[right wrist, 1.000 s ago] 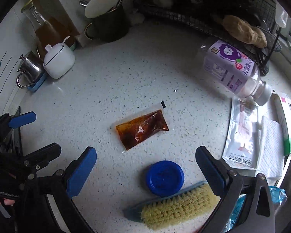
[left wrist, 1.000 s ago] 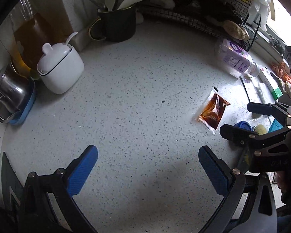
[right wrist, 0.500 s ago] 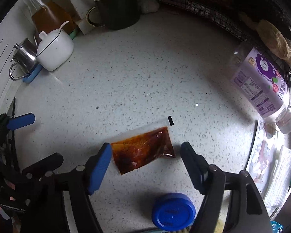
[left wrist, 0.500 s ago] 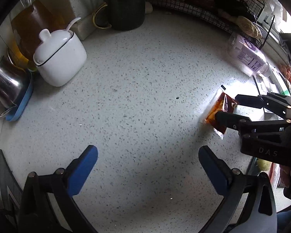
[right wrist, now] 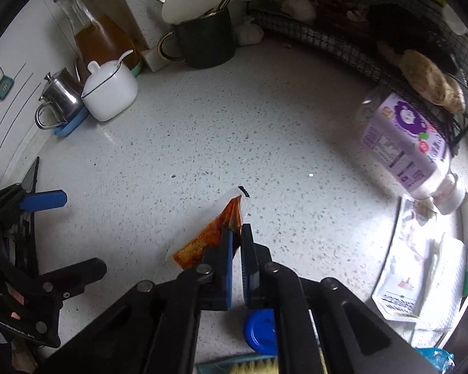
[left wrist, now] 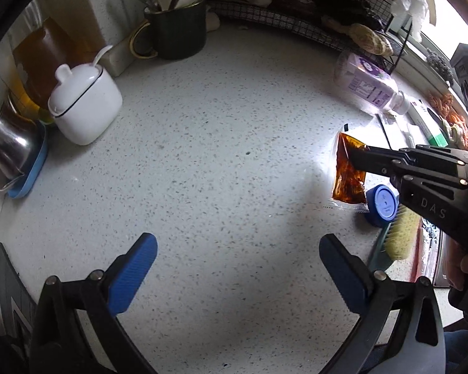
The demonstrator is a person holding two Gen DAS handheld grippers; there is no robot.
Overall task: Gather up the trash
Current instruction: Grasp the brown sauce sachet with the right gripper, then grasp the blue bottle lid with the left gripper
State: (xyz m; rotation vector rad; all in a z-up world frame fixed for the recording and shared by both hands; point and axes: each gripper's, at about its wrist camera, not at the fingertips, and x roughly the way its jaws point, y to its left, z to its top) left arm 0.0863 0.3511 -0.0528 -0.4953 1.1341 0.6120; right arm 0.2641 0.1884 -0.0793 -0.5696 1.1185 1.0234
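Note:
My right gripper (right wrist: 236,233) is shut on a clear sauce packet (right wrist: 212,233) of red-brown sauce and holds it off the speckled counter; the packet hangs down from the fingers in the left wrist view (left wrist: 348,171). My left gripper (left wrist: 237,268) is open and empty over the bare counter, to the left of the packet. An empty plastic bottle (right wrist: 405,143) with a purple label lies on its side at the right. A blue cap (left wrist: 383,204) lies below the packet, and flat paper wrappers (right wrist: 405,265) lie at the far right.
A white sugar pot (left wrist: 84,106), a steel jug (left wrist: 6,149) and an oil bottle (right wrist: 96,34) stand at the left. A dark utensil mug (left wrist: 179,31) and a wire rack (left wrist: 312,21) line the back. A scrub brush (left wrist: 396,233) lies by the cap.
My right gripper closed on the sauce packet and lifted it off the counter. The left gripper stayed open and shifted only slightly.

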